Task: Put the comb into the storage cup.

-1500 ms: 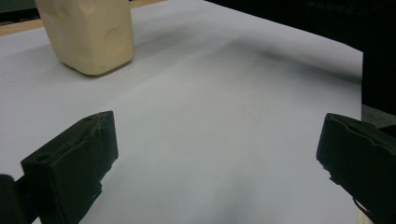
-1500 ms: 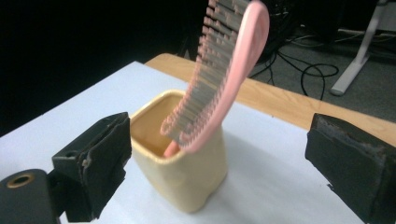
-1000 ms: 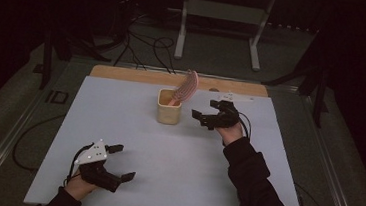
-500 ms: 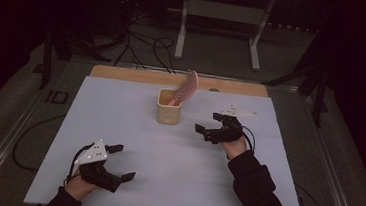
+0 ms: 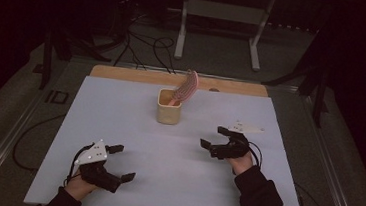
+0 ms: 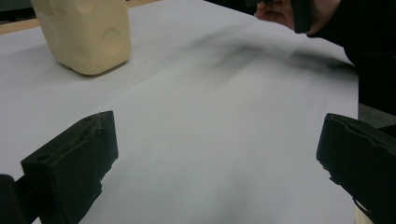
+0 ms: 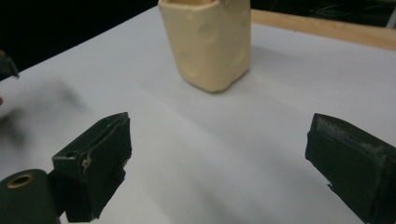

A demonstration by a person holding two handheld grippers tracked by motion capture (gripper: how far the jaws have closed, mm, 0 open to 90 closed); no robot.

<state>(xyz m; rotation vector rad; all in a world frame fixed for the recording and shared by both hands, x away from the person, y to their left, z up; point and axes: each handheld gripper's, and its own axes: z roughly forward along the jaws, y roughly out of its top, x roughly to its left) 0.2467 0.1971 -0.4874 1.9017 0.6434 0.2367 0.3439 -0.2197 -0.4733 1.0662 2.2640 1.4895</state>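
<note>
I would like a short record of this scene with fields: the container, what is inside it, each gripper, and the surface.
container: cream plastic cup with round dimples, upright on the table, towards the far middle
contents: pink ribbed brush-like object, leaning out to the right over the rim
left gripper: jaws wide open, holding nothing, near front left
right gripper: jaws open, holding nothing, right of the cup and apart from it
surface: white sheet over the table, wooden strip along the far edge

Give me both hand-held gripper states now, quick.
Left hand-held gripper: open, holding nothing, over the table.
Right hand-held gripper: open, holding nothing, apart from the cup.
</note>
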